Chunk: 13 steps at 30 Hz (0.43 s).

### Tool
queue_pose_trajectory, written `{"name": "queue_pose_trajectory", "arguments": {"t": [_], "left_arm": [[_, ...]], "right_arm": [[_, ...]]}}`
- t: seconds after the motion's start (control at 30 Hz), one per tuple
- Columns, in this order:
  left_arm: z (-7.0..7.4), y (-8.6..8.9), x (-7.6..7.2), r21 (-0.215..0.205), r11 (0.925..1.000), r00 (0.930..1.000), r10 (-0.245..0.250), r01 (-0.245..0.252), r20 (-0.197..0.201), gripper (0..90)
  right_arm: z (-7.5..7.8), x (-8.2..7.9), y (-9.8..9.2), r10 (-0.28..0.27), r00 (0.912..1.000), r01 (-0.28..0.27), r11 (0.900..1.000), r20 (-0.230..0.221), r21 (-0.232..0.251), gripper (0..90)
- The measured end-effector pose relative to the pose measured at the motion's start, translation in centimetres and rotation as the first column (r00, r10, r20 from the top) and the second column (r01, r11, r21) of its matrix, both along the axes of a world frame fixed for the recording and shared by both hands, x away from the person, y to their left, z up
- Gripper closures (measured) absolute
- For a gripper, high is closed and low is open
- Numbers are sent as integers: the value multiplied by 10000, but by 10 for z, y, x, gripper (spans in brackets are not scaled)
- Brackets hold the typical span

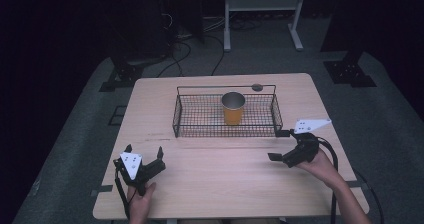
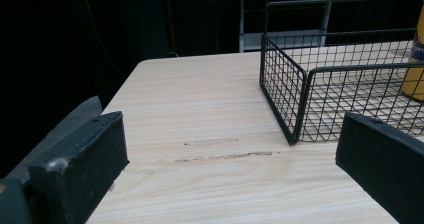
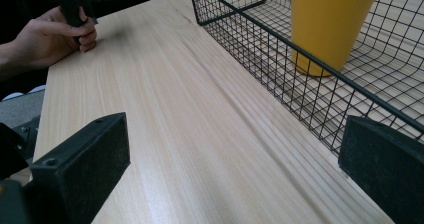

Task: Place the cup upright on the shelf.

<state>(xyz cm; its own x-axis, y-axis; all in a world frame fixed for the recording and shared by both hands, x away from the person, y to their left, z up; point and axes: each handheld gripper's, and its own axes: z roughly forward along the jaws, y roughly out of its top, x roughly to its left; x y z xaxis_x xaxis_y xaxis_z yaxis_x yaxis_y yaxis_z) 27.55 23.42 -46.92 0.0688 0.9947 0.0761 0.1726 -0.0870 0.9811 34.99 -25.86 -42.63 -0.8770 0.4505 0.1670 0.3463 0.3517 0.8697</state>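
Note:
An orange-yellow cup (image 1: 233, 109) with a metallic inside stands upright in a black wire basket (image 1: 200, 116) on the far half of the wooden table (image 1: 215, 179). My left gripper (image 1: 144, 151) rests open near the front left, apart from the basket, with nothing between its jaws. In the left gripper view the open left gripper (image 2: 232, 144) faces the basket's near corner (image 2: 296, 99), and the cup's edge (image 2: 417, 59) shows at the right. My right gripper (image 1: 276, 145) is open beside the basket's front right corner. In the right gripper view the cup (image 3: 330, 19) stands behind the mesh (image 3: 280, 59), beyond the right gripper (image 3: 232, 139).
A small dark round disc (image 1: 257, 87) lies behind the basket. A white shelf frame (image 1: 262, 4), cables (image 1: 180, 49) and black stand feet (image 1: 350, 71) are on the floor beyond the table. The other hand (image 3: 50, 39) rests at the table's edge.

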Motion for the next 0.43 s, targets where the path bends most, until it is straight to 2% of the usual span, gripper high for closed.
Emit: {"name": "queue_pose_trajectory", "arguments": {"t": [0.17, 0.33, 0.43], "left_arm": [[0, -1, 0, 31, 10000, 10000, 18, -18, -13, 0], [0, -1, 1, 41, 10000, 10000, 78, -78, -26, 0], [0, -1, 1, 40, 9999, 9999, 98, -97, -27, 0]], "right_arm": [[-7, -5, -4, -143, 9999, 143, 9999, -94, 22, 0], [-14, -14, -5, -269, 9996, 269, 9995, -5, -140, 0], [-20, -29, -6, -490, 9987, 487, 9985, 121, 263, 0]]}}
